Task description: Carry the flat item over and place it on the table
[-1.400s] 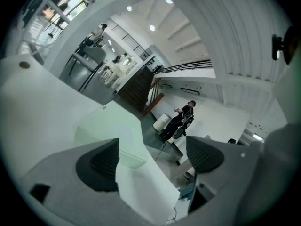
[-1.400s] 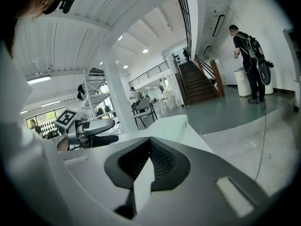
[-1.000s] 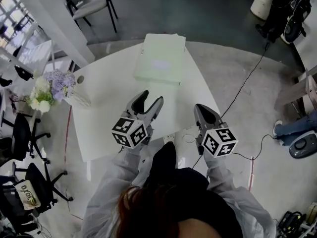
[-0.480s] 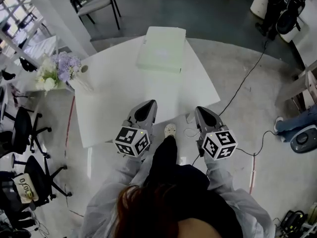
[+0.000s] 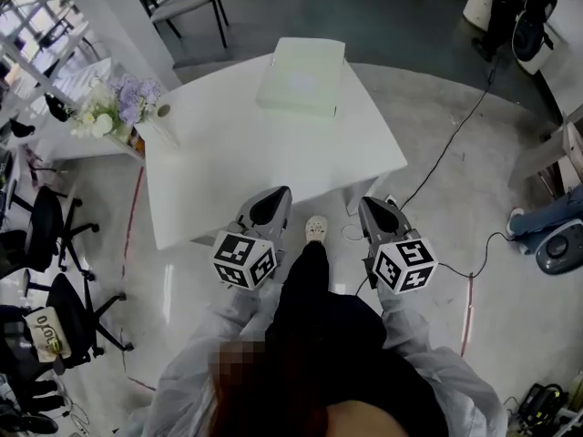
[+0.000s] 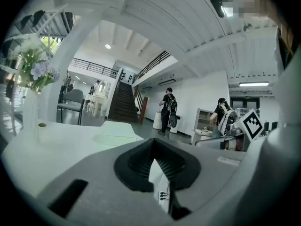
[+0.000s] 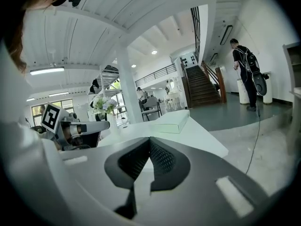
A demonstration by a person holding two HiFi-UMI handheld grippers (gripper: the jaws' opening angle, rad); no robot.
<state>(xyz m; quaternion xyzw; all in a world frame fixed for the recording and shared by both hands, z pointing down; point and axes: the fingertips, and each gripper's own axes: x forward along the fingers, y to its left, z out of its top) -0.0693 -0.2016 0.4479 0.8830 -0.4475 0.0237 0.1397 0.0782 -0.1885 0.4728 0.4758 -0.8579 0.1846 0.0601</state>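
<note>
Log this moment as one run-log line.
left tongs: shut, empty | right tongs: shut, empty | flat green box: lying on white table, far side | tongs position: by table's near edge, apart from box

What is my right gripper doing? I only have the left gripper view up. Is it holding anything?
Observer: No. In its own view the right gripper has its jaws together with nothing between them.
Operator: Where on the table does the box lie?
Observer: The head view shows the pale green flat box at the far corner of the table.
Operator: Are the grippers close to it?
Observer: No. The left gripper and the right one are at the opposite, near edge, on either side of the person's shoe.
</note>
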